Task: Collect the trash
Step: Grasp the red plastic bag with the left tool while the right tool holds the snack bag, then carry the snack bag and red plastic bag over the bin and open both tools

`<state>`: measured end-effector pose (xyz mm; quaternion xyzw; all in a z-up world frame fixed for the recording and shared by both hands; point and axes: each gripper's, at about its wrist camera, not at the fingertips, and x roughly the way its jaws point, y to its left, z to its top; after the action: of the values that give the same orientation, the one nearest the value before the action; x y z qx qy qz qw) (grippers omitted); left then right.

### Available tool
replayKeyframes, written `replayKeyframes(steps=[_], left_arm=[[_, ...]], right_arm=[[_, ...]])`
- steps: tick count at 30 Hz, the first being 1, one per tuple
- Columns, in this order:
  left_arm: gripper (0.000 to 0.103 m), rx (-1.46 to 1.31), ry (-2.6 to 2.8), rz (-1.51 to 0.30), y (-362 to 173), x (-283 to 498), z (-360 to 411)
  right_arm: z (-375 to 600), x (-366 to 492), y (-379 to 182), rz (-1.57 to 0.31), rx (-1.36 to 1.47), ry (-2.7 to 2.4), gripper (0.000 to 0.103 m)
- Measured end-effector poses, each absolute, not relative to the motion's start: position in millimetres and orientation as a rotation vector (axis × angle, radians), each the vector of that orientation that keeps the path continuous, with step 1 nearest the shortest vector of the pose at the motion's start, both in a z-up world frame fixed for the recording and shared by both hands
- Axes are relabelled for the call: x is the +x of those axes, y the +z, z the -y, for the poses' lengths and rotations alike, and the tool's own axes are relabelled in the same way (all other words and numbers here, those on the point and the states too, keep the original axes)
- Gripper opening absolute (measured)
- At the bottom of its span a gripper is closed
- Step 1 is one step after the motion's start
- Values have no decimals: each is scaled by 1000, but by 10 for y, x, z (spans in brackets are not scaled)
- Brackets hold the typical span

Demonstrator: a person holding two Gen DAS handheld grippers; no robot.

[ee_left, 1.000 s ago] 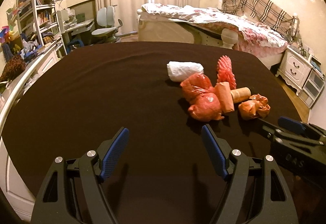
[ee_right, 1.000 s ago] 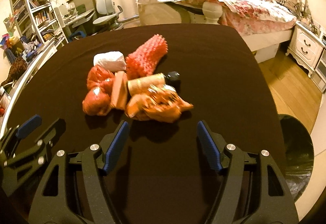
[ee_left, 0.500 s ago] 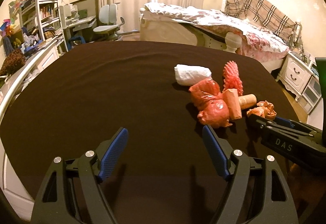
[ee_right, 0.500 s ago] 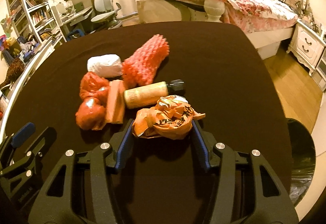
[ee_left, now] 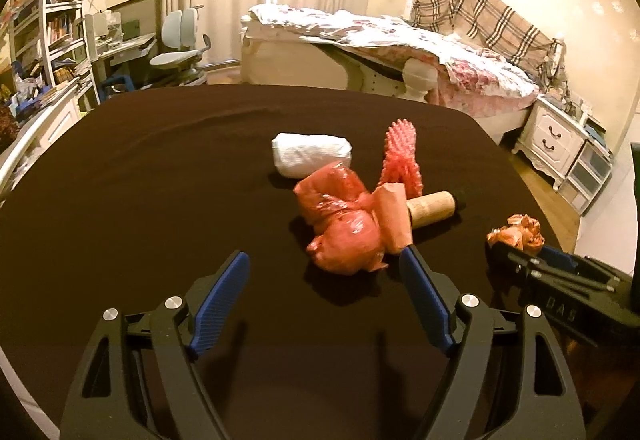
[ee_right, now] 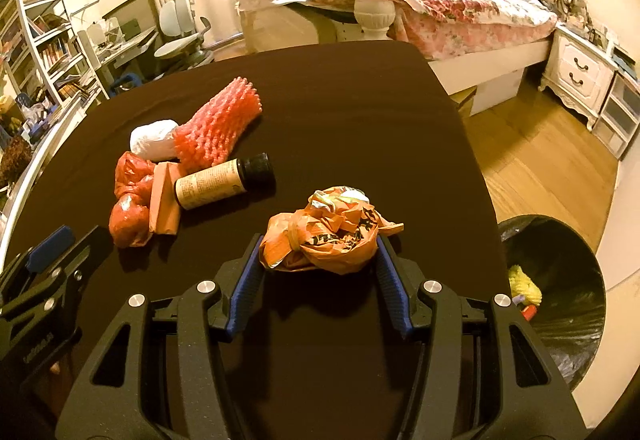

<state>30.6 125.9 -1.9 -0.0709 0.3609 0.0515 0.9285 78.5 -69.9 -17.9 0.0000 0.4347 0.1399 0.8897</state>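
Note:
My right gripper [ee_right: 318, 254] is shut on a crumpled orange plastic bag [ee_right: 326, 236] and holds it above the dark table [ee_right: 340, 100], away from the pile; it also shows in the left wrist view [ee_left: 516, 235]. My left gripper [ee_left: 324, 272] is open and empty, just in front of a knotted red plastic bag [ee_left: 340, 224]. The pile also holds a white paper wad [ee_left: 310, 154], a pink foam net [ee_left: 400, 156], an orange carton [ee_left: 394, 218] and a small brown bottle with a black cap [ee_right: 224, 182].
A black-lined trash bin [ee_right: 556, 288] with some trash inside stands on the wood floor right of the table. A bed [ee_right: 420, 8], a nightstand [ee_right: 580, 68], shelves [ee_left: 44, 28] and a desk chair [ee_left: 180, 52] lie beyond the table.
My right gripper closed on the orange bag and carried it right, off the pile toward the table's right side. My left gripper moved closer to the red bag.

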Motion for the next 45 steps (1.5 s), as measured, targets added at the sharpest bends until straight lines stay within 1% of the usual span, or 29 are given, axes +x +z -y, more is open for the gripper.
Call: replayKeyframes(steps=[11,13,14,16,17,21,34,45], left_arm=[[78,-176,99,-792,-66,572,-1275],[66,-194,91,-808,-90,581,-1307],[63,-203,85,-818,-107,578,-1323],[49,-230,67,-836,-138,571,-1359],[45,-236,55,-839,-145,564,-1360],[39,-216,35,-838,-144,518,-1327],[38,-227,66,-799,-67,213,-1418],[38,-218,47,-755,55,-58,-1268]], right_arm=[[676,767,-194,-901,12,299,54],[677,767,-194,-902,12,299,54],[676,767,-194,-902,13,299,54],[674,767,-196,-902,12,299,54],[674,767,-194,-902,11,298,54],[670,761,-198,-901,7,297,54],[663,585,-125,-879,-1,303,53],[784,275,-22,-855,-1,314,53]])
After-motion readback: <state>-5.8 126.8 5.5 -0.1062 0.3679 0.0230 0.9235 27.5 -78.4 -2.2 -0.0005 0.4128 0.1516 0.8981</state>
